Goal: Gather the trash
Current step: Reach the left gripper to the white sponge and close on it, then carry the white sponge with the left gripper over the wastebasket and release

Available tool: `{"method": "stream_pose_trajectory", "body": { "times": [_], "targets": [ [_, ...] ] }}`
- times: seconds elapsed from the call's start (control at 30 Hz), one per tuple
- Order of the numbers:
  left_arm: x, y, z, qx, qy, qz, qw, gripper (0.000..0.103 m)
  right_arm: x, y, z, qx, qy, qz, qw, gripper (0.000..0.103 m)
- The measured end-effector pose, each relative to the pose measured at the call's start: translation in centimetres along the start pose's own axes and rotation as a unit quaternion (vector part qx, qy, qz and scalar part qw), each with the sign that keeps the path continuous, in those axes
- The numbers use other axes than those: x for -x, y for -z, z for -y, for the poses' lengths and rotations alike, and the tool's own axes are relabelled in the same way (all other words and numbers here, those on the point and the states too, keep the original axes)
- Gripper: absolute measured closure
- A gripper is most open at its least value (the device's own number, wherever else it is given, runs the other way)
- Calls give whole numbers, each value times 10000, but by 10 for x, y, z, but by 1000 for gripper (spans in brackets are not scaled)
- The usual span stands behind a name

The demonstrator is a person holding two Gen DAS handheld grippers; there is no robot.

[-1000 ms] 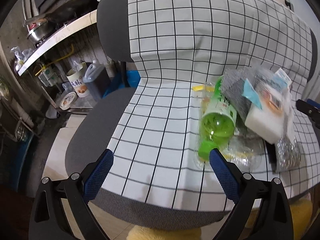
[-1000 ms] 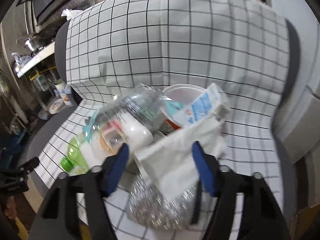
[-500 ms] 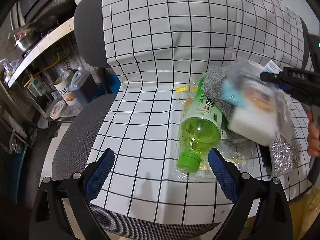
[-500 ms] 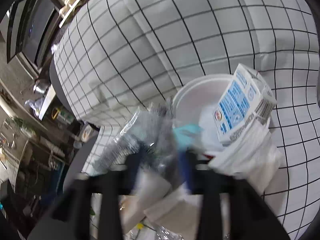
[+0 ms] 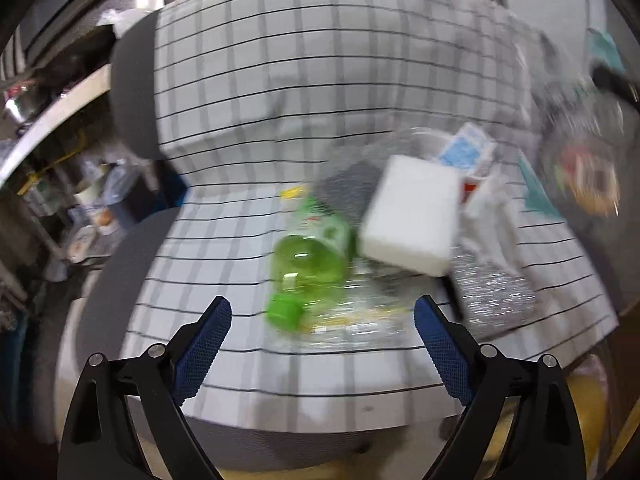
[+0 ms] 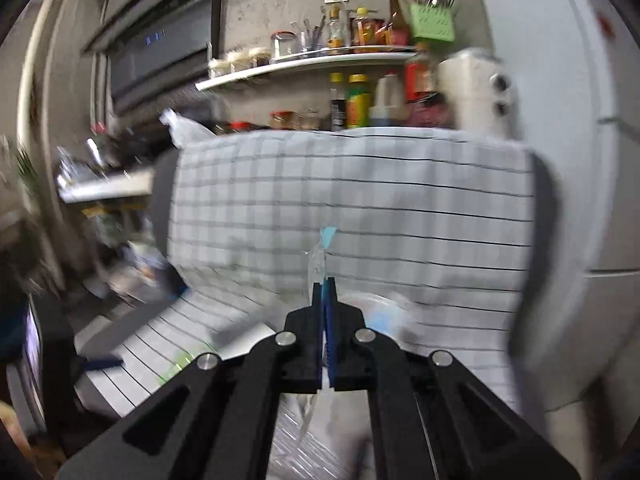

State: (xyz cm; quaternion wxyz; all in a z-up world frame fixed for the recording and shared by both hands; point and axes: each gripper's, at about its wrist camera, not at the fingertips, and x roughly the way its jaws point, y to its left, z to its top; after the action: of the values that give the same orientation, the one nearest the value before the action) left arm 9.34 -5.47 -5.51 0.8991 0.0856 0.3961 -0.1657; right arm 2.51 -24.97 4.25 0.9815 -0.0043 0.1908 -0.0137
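The right gripper (image 6: pixel 325 286) has its blue-padded fingers pressed together on a thin clear plastic wrapper (image 6: pixel 319 256) with a pale blue corner, which stands up between the tips above the chair seat; in the left wrist view a smeared clear bag hangs near the right edge of the chair back, too blurred to make out its contents. The left gripper (image 5: pixel 322 312) has its fingers (image 5: pixel 204 344) spread wide and holds nothing, hovering over the front edge of the seat. Just beyond its tips a green plastic bottle (image 5: pixel 310 252) lies on its side, cap toward the front edge, resting on a flattened clear plastic tray (image 5: pixel 360 316). A white foam block (image 5: pixel 412 216) touches the bottle's right side, with a grey scouring pad (image 5: pixel 344 184) behind them. Toward the seat's right edge lie a blue-and-white carton (image 5: pixel 466 150), crumpled white paper (image 5: pixel 490 216) and a silvery foil pouch (image 5: pixel 494 296). All rest on a checked cloth (image 5: pixel 320 80) draped over a grey chair (image 5: pixel 132 92). Motion blur softens both views.
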Motion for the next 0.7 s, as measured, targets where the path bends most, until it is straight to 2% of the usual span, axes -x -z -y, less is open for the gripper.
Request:
{"method": "stream_pose_trajectory", "body": {
  "times": [0.1, 0.23, 0.4, 0.5, 0.57, 0.63, 0.67, 0.7],
  "targets": [
    [-7, 0, 15, 15, 269, 31, 9996, 45, 20, 27, 10, 194, 385, -152, 9990, 101],
    [-17, -2, 41, 1, 462, 86, 9989, 45, 26, 57, 24, 266, 728, -353, 9964, 101],
    [-36, -10, 64, -34, 505, -30, 9987, 42, 33, 78, 58, -277, 681, -426, 9964, 101],
    [-51, -17, 69, -20, 344, -88, 9994, 45, 33, 83, 72, -486, 658, -420, 9958, 101],
    [-58, -21, 70, 14, 256, -60, 9997, 53, 33, 86, 76, -533, 643, -403, 9957, 101],
    [-61, -22, 68, 51, 295, -25, 9995, 73, 33, 86, 77, -565, 630, -397, 9956, 101],
    [-61, -22, 67, 67, 333, -15, 9994, 73, 33, 87, 79, -577, 623, -393, 9956, 101],
    [-59, -21, 65, 96, 372, 42, 9993, 79, 34, 88, 80, -585, 615, -385, 9956, 101]
  ]
}}
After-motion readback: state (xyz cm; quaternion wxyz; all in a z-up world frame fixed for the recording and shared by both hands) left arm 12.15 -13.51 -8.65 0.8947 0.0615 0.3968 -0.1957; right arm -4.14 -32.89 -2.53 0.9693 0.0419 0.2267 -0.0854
